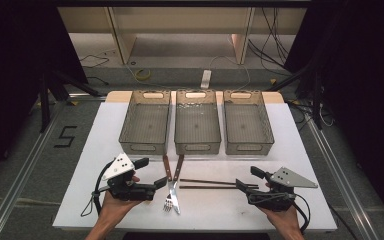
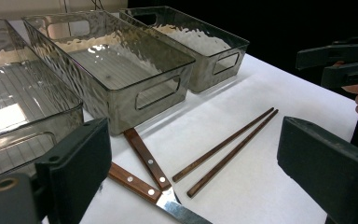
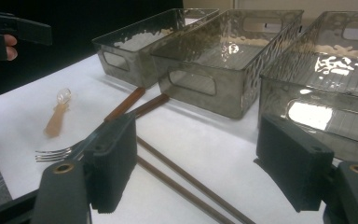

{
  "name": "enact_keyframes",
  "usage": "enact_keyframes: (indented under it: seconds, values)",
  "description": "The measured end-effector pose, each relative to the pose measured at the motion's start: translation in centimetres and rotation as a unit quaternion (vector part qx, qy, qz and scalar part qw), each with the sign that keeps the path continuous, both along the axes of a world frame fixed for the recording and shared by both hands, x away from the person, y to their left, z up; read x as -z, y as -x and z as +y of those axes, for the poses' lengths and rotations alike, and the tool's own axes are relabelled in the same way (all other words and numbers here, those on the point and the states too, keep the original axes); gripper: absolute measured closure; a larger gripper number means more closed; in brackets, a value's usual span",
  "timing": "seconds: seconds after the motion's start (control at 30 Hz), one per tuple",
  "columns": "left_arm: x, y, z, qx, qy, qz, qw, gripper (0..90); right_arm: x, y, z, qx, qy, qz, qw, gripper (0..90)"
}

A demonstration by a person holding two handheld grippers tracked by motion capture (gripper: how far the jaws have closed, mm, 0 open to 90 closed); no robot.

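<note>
Three smoky plastic bins (image 1: 197, 126) are sitting side by side at the far end of the white tabletop (image 1: 290, 135), nothing visibly lying in them. The left tongs (image 1: 156, 184) and right tongs (image 1: 240, 185) are hovering wide, gripping nothing, flanking a fork (image 1: 169, 196), knife (image 1: 175, 187) and chopsticks (image 1: 207, 184) lying near the front edge.

White rectangular tabletop (image 1: 105, 125) bearing three smoky translucent plastic bins (image 1: 197, 127) side by side along its far edge; nearer, a wooden-handled fork (image 1: 168, 192) and knife (image 1: 176, 184), and two dark wooden chopsticks (image 1: 207, 184).
</note>
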State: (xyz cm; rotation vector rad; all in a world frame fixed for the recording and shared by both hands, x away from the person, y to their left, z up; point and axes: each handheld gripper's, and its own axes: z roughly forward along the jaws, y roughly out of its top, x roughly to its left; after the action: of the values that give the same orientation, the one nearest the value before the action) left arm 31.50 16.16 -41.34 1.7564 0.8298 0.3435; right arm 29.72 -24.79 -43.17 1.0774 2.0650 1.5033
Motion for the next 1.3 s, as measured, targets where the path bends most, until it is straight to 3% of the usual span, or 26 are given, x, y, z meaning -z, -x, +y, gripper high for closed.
enact_keyframes:
  seconds: [0.2,0.47,0.63,0.77,0.9,1.13,1.3]
  values:
    - [0.0,0.0,0.0,-0.003,0.002,0.003,1.0000,9.2,-0.1,-0.2,0.0,-0.007,0.001,0.007,0.9999,29.6]
    - [0.0,-0.1,0.0,-0.002,0.002,0.003,1.0000,9.2,-0.9,-0.6,0.0,-0.023,0.025,0.006,0.9994,29.9]
    - [0.0,-0.1,0.1,-0.005,0.002,0.004,1.0000,9.2,-1.8,-1.2,0.1,-0.044,0.051,0.011,0.9977,30.1]
    - [0.0,-0.2,0.1,-0.007,0.002,0.003,1.0000,9.2,-3.0,-2.3,0.4,-0.065,0.085,0.028,0.9939,30.2]
    - [0.0,-0.1,0.1,-0.005,0.000,0.002,1.0000,9.2,-3.9,-3.6,1.1,-0.088,0.131,0.052,0.9861,29.4]
    - [0.0,-0.2,0.2,-0.007,0.002,0.001,1.0000,9.2,-3.7,-5.0,3.2,-0.134,0.208,0.092,0.9645,30.7]
    - [0.0,-0.2,0.2,-0.009,0.001,0.004,1.0000,9.2,-2.6,-5.8,4.8,-0.168,0.264,0.121,0.9420,33.1]
